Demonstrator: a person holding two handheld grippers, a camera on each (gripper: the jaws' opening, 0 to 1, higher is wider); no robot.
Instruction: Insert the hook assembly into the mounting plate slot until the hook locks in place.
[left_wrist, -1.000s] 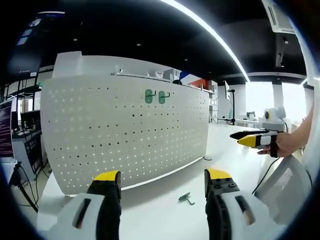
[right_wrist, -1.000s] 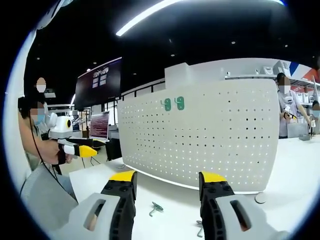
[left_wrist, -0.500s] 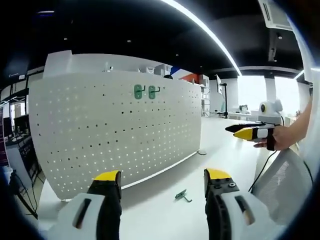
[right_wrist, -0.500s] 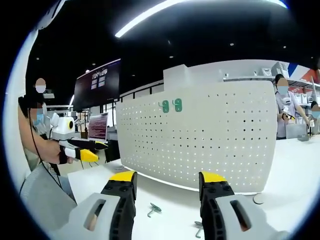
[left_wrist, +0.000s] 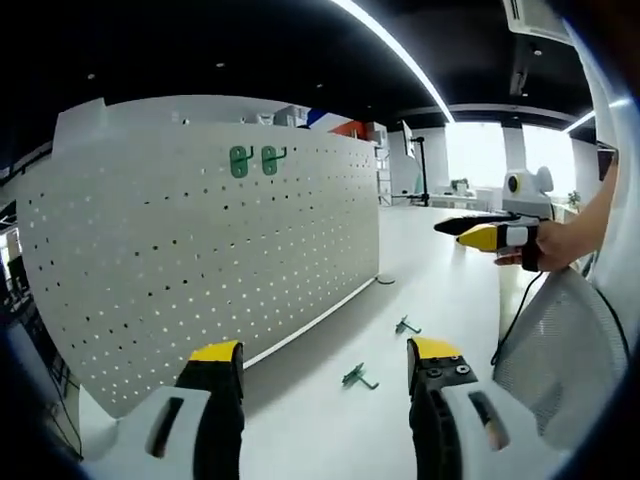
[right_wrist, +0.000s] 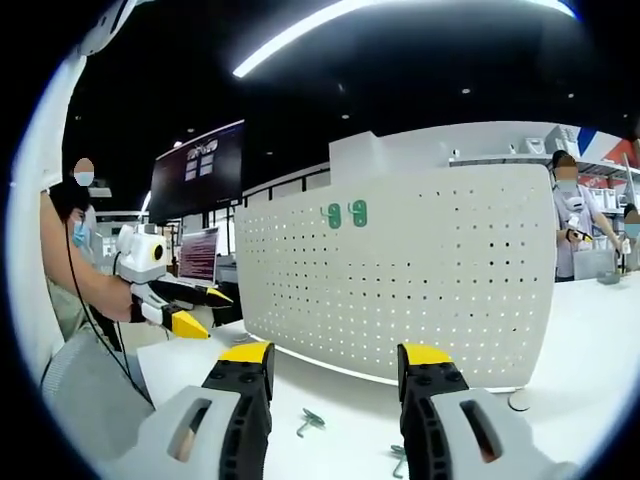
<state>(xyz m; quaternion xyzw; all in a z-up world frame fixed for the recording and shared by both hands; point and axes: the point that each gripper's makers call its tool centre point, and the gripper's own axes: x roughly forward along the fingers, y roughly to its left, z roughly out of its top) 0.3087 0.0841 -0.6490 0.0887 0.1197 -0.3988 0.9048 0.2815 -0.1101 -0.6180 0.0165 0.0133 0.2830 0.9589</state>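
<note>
my left view swung: second green hook (left_wrist: 406, 325) now visible past first hook (left_wrist: 356, 377) on table (left_wrist: 450, 300). pegboard (left_wrist: 200, 260) upright, two hooks already hung (left_wrist: 252, 161). left hand-held gripper (left_wrist: 325, 352) and right hand-held gripper (right_wrist: 335, 355): jaws apart, empty. pick-up not yet begun.

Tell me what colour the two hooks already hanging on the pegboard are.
Green; the hooks show best in the left gripper view, on the white pegboard.
</note>
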